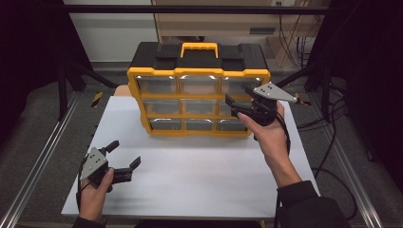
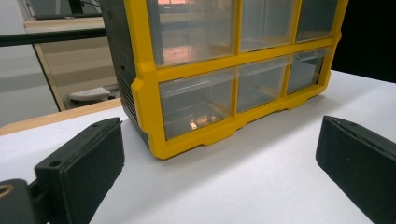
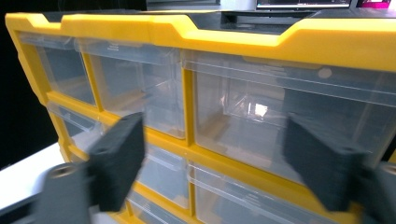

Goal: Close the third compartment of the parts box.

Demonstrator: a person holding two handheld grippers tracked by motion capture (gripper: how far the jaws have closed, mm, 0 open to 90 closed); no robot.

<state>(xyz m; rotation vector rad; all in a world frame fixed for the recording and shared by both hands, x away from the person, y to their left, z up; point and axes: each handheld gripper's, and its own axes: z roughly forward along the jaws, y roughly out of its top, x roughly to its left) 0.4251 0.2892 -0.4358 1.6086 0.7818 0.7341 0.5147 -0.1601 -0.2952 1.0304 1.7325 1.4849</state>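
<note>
Right gripper (image 1: 239,101) sits at the organizer's (image 1: 198,90) front, right column, by the middle-row drawer (image 1: 232,107); jaws apart, nothing btwn them. In right gripper view the jaws frame the top-right drawer (image 3: 289,121) w/ a clear gap each side, no contact visible. Left gripper (image 1: 125,154) is low over the tabletop (image 1: 199,171), front-left, well apart from the organizer; jaws wide apart, empty. Left gripper view looks past its jaws at the organizer's bottom-left corner and lowest drawer row. Organizer stands upright at the tabletop's far edge, centre: yellow frame, black top w/ yellow handle (image 1: 199,47), clear drawers in 3 rows of 3, all pushed in.
</note>
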